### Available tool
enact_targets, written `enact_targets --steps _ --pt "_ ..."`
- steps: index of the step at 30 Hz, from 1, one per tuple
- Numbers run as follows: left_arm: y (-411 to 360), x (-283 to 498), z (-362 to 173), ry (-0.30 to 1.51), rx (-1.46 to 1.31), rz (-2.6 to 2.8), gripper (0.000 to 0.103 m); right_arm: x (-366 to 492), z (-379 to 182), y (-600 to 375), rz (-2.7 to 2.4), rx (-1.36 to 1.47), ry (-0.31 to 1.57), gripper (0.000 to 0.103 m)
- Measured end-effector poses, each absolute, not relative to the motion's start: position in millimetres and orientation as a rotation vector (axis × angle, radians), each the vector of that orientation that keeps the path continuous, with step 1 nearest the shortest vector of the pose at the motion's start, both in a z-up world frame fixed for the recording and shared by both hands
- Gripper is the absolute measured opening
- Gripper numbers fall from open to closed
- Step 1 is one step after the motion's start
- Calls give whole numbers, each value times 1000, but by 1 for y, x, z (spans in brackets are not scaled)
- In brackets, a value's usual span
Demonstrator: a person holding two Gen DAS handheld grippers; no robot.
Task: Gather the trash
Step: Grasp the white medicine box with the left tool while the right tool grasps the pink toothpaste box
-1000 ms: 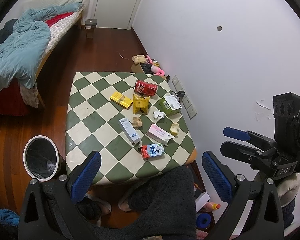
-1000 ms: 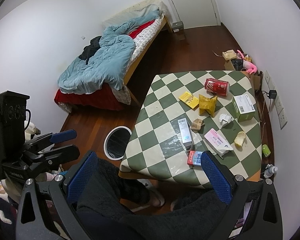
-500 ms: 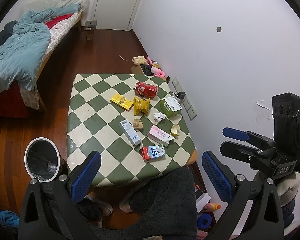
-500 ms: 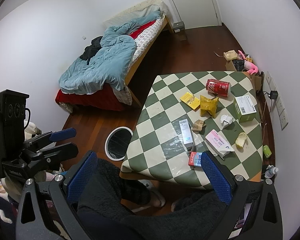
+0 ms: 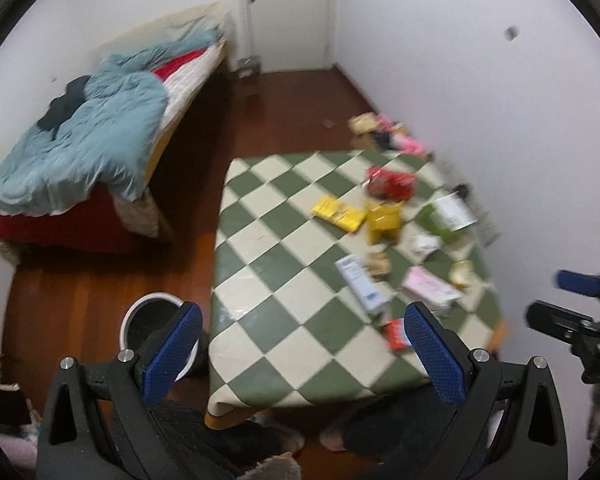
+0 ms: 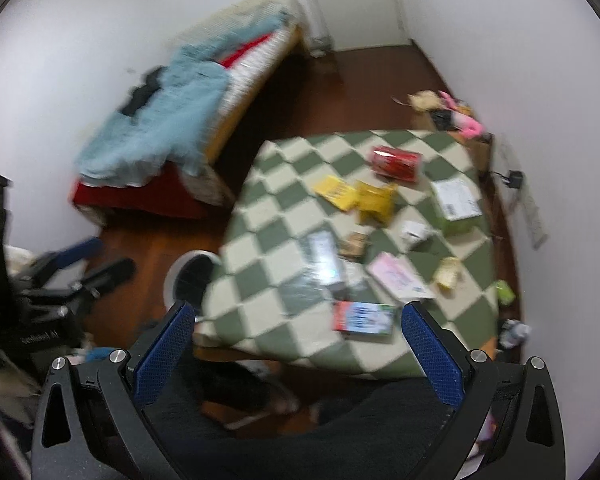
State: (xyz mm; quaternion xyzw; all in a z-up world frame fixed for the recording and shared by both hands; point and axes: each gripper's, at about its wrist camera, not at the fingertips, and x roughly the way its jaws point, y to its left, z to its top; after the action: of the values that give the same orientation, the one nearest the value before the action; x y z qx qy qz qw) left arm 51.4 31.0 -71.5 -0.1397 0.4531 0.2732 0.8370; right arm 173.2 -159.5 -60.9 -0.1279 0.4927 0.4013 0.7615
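Both views swung since earlier frame, blurred. Left gripper and right gripper wide apart, empty, above table near edge. Trash scattered on far right half: red can, milk carton nearest. Bin on floor beside table. Risk: hasty reach knocking carton off edge, crushing or rolling can.
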Motion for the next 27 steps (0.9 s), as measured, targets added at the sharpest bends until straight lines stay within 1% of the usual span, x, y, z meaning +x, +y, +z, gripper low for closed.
enact_targets --steps 5,9,10,11,12,16,19,21,22,24,27 --pt "51 93 -162 1124 -309 639 103 223 -135 -146 718 -406 1123 103" --pt "60 113 -222 1250 -342 665 103 264 -200 -131 669 -457 1196 102" --pt "63 118 -233 1271 -356 665 103 273 -216 -125 668 -475 1217 100" --pt "66 122 -245 1293 -369 667 103 278 -230 -119 663 -493 1232 96" --pt "69 127 -256 1312 -379 669 103 285 -246 -112 660 -517 1249 93" --pt "79 143 -282 1360 -392 676 103 297 -296 -88 654 -661 1284 93" --pt "83 154 -291 1364 -431 662 103 308 -320 -79 659 -710 1312 93" --pt "84 163 -292 1355 -484 632 103 315 -328 -81 681 -675 1347 72" --pt "83 168 -292 1351 -515 609 103 319 -328 -85 675 -635 1359 71" --pt "81 180 -293 1345 -569 561 103 329 -323 -95 604 -554 1360 66" --pt "76 202 -298 1342 -647 485 102 350 -321 -117 506 -363 1408 63"
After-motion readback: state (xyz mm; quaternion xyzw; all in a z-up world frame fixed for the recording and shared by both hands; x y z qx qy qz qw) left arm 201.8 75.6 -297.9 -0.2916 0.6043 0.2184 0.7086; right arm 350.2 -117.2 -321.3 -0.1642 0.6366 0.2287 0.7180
